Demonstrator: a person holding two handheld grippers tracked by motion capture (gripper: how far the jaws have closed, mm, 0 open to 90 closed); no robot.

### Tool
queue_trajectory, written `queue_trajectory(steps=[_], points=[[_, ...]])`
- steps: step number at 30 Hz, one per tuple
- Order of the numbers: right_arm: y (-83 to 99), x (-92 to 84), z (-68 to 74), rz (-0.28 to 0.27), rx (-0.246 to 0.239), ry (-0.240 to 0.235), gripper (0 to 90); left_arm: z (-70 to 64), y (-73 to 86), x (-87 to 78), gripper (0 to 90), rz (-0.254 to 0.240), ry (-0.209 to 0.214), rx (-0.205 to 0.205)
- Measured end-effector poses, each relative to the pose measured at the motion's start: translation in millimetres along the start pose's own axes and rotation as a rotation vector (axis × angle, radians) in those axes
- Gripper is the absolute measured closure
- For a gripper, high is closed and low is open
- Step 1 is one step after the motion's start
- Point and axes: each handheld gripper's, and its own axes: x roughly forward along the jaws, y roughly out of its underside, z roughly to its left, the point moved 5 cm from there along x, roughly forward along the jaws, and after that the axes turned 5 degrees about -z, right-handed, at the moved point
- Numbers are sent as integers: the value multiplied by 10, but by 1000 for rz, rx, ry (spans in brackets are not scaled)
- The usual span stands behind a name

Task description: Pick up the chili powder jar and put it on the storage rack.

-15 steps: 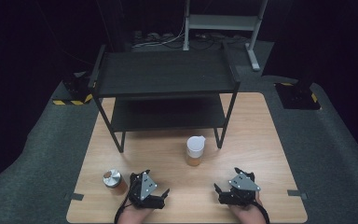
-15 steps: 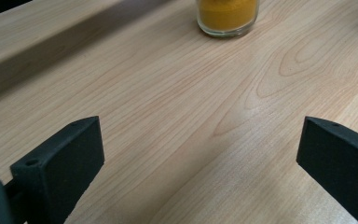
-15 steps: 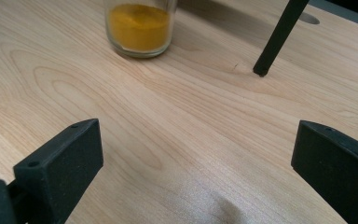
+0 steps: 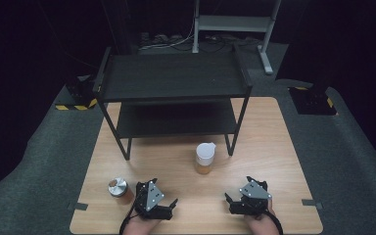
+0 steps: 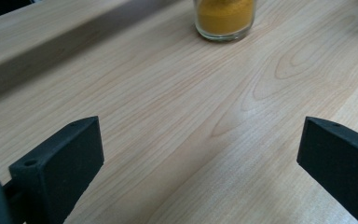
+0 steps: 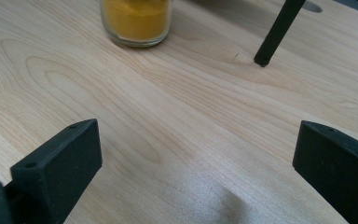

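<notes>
Currently both hand-held grippers, left (image 4: 172,204) and right (image 4: 228,200), are resting wide open and empty on the desk (image 4: 274,147), near the jar (image 4: 205,158).

Ahead of my jaws a light wooden table (image 4: 274,147) carries a black two-level metal shelf (image 4: 171,76), whose thin legs stand on the boards; one leg (image 6: 278,32) rises just beyond my right jaws. Under the table lies grey carpet (image 4: 352,147). Beyond the shelf the room falls off into darkness. A pale metal frame (image 4: 232,22) stands back there, with cables (image 4: 164,41) lying on the floor near its foot. Yellow-and-black striped tape (image 4: 73,106) marks a dark block off to my left.
</notes>
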Motion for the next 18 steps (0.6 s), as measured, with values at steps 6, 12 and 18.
queue_trajectory(steps=[6,12,18], points=[[-6,5,6,4,-6,-2,5,2,5,-5,8,-4,1,-1],[-10,8,-1,8,-2,-6,5,11,4,-6,8,-2,4,-3],[-16,12,7,12,-5,-2,5,45,24,-24,10,-16,30,-14]])
